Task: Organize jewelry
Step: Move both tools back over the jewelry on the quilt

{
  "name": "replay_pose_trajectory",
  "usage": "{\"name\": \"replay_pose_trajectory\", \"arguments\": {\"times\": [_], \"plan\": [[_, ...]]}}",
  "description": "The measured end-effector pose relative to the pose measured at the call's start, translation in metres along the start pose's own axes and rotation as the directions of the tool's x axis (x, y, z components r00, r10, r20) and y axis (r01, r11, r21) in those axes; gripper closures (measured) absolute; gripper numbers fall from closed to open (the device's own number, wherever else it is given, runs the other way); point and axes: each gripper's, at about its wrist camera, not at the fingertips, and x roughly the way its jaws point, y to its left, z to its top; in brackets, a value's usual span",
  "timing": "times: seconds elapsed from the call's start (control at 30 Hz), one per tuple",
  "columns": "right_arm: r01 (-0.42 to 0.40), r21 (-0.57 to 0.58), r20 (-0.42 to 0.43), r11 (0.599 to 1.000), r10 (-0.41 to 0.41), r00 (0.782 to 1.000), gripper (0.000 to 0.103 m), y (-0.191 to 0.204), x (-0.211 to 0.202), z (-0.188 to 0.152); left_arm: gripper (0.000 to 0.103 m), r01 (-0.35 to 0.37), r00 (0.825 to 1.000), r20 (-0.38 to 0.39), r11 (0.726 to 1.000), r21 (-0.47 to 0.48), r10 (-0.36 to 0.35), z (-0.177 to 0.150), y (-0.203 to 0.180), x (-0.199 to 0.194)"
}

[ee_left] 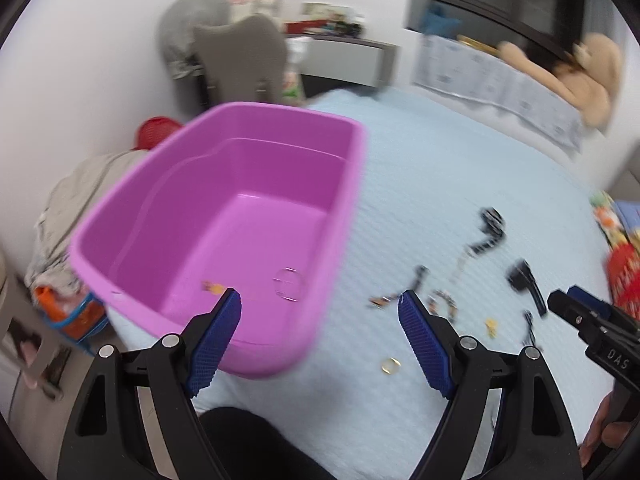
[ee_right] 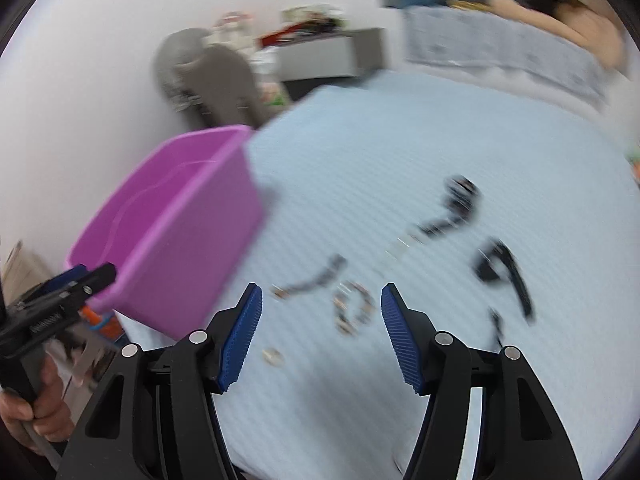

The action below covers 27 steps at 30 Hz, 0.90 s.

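Note:
A purple plastic tub [ee_left: 340, 200] stands on the light blue bed; it also shows in the right wrist view [ee_right: 188, 256]. Inside it lie a thin ring-shaped bracelet [ee_left: 287, 284] and a small gold piece [ee_left: 212, 287]. Several jewelry pieces lie scattered on the bed right of the tub: a beaded bracelet [ee_right: 354, 308], a dark chain [ee_right: 316, 278], a gold ring [ee_left: 391, 365] [ee_right: 272, 356], a black watch [ee_left: 490, 230] and a black strap [ee_right: 506, 276]. My left gripper [ee_left: 320, 304] is open and empty over the tub's near corner. My right gripper [ee_right: 322, 300] is open and empty above the beaded bracelet.
The blue bedspread [ee_left: 440, 168] stretches back to pillows and a teddy bear [ee_left: 576, 76]. A grey chair [ee_left: 240, 60] and a desk stand at the back wall. Clothes pile [ee_left: 80, 200] left of the tub. Colourful items [ee_left: 620, 240] lie at the right bed edge.

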Motion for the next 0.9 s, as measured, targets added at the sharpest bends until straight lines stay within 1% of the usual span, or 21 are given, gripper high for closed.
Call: {"name": "replay_pose_trajectory", "arguments": {"times": [0.1,0.13,0.17,0.2,0.33,0.47,0.53,0.67,0.77,0.9], "plan": [[0.062,0.081,-0.016,0.995,-0.061,0.998,0.043,-0.027,-0.01,-0.038,0.023,0.04,0.999,-0.03,0.998,0.055,-0.038,-0.013,-0.02,0.013],[0.078,0.105,-0.022,0.991,-0.076,0.997,0.042,-0.033,-0.011,-0.048,0.021,0.025,1.0,-0.016,0.996,0.083,-0.024,-0.015,-0.027,0.015],[0.093,0.135,-0.029,0.987,-0.089,0.996,0.039,-0.04,-0.013,-0.061,0.021,0.015,1.0,0.0,0.992,0.126,-0.015,-0.02,-0.036,0.017],[0.101,0.166,-0.037,0.981,-0.096,0.995,0.039,-0.047,-0.014,-0.076,0.021,0.031,1.0,-0.011,0.988,0.154,-0.03,-0.024,-0.043,0.021],[0.157,0.227,-0.082,0.961,-0.142,0.987,0.039,-0.066,-0.014,-0.117,0.021,0.106,0.992,-0.088,0.974,0.199,-0.09,-0.042,-0.059,0.041],[0.2,0.259,-0.13,0.945,-0.171,0.977,0.039,-0.078,-0.009,-0.151,0.021,0.13,0.988,-0.114,0.959,0.25,-0.105,-0.064,-0.077,0.06],[0.205,0.299,-0.149,0.932,-0.167,0.975,0.039,-0.084,-0.002,-0.164,0.021,0.135,0.986,-0.134,0.954,0.267,-0.102,-0.076,-0.08,0.072],[0.203,0.357,-0.168,0.912,-0.15,0.974,0.039,-0.089,0.007,-0.177,0.021,0.143,0.979,-0.186,0.944,0.298,-0.089,-0.094,-0.082,0.101],[0.21,0.372,-0.19,0.904,-0.147,0.971,0.039,-0.088,0.017,-0.185,0.021,0.148,0.975,-0.209,0.935,0.323,-0.082,-0.103,-0.082,0.119],[0.212,0.38,-0.214,0.9,-0.137,0.967,0.039,-0.086,0.033,-0.191,0.021,0.155,0.968,-0.24,0.937,0.312,-0.08,-0.109,-0.079,0.14]]}}
